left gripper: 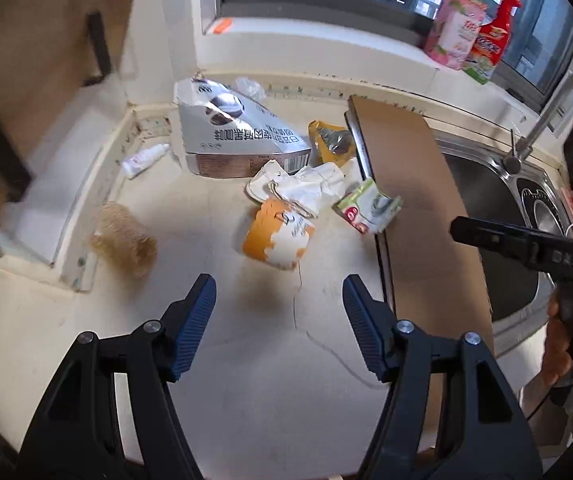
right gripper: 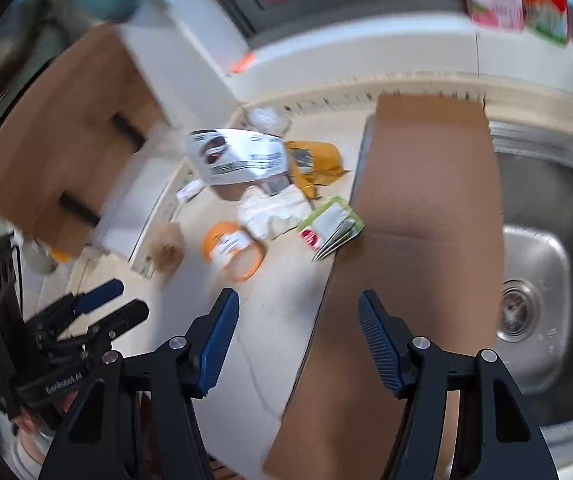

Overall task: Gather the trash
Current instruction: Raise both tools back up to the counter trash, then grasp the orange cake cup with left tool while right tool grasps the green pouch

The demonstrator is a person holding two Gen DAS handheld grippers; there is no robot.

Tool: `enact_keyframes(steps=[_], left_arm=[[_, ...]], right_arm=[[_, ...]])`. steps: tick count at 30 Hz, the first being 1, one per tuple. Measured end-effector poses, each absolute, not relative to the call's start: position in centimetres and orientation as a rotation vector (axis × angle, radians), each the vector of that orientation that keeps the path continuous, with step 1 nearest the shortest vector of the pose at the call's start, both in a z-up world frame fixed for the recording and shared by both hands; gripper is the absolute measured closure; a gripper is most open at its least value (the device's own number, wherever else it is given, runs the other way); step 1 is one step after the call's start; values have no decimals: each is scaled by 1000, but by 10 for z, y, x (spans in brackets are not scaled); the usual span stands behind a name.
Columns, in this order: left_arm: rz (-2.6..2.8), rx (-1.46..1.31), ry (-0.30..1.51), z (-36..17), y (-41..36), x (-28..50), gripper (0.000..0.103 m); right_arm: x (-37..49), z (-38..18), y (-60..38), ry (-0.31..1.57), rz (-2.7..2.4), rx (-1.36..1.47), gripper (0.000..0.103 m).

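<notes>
Crumpled white paper (left gripper: 306, 184), a tipped orange-white cup (left gripper: 278, 238) and a silver bag (left gripper: 234, 132) litter the counter (left gripper: 190, 216).

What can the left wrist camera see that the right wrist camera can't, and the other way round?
Only the left wrist view shows the curved faucet and the small white bottle by the wall. Only the right wrist view shows the sink drain. Both show the orange paper cup, the silver bag, the green carton and the cardboard sheet lying over the sink's edge.

Right gripper (right gripper: 298, 344) open above counter (right gripper: 286, 320), trash (right gripper: 270, 212) ahead
</notes>
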State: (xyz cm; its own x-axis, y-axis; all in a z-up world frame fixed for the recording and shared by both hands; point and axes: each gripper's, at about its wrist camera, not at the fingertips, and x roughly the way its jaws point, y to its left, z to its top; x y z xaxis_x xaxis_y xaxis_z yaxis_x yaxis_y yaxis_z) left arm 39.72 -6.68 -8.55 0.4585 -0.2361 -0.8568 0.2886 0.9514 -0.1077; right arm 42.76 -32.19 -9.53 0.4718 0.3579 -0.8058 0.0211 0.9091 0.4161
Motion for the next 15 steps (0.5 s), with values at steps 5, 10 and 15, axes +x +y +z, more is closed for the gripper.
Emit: enact_keyframes(steps=[5,10,15], left_arm=[[-352,61,1079,-110,-75,428,40],[-391,116,1088,-123,-89,441,40],[-402,199,1105,-139,-101,447,40]], right_arm=[[478,-144,-330,1147,196,479,47],[513,-182,-331,1206,195,553,56],[531,-201,-320,1229,203,550,73]])
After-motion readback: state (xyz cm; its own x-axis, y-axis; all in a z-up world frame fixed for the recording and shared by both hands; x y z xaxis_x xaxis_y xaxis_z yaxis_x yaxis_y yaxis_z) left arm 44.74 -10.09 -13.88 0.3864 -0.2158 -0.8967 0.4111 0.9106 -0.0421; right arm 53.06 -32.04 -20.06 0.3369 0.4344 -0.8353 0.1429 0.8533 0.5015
